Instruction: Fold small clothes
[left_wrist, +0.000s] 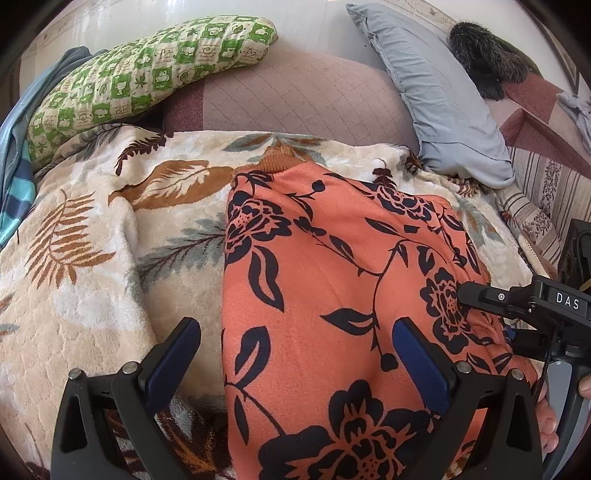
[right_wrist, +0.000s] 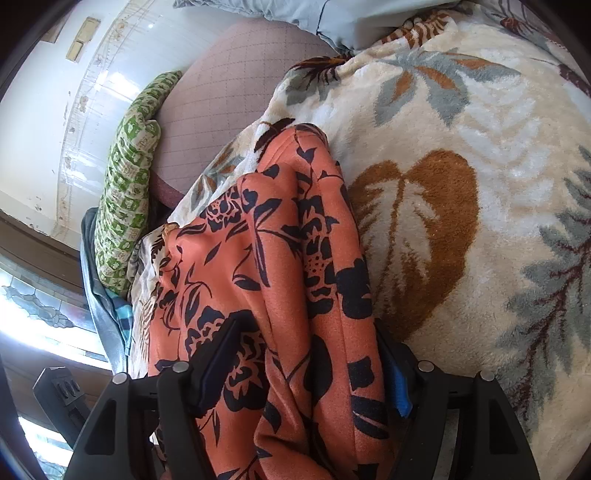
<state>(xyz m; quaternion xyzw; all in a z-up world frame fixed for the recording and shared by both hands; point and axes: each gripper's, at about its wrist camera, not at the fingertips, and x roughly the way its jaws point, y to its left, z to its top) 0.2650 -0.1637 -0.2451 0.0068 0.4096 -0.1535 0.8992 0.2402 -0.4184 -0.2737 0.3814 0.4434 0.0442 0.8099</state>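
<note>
Lying half-folded between black two-finger grippers: orange black-flowered knit garment (left_wrist: 332, 266), on cream leaf-patterned fleece blanket (left_wrist: 92, 295)

Spreading wide and gripping nothing, left gripper (left_wrist: 295, 354) straddling garment's straight left edge; right gripper (right_wrist: 306, 365) standing wide around bunched cloth, grip impossible to confirm; looking lengthwise-folded already, cross fold and smoothing remaining

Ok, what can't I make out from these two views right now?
- Garment near hem: cut off by the bottom edge, both views.
- Right hand-held gripper pads: right wrist view, bunched cloth covers them, so contact is unclear.
- Blanket under the garment: hidden.
</note>
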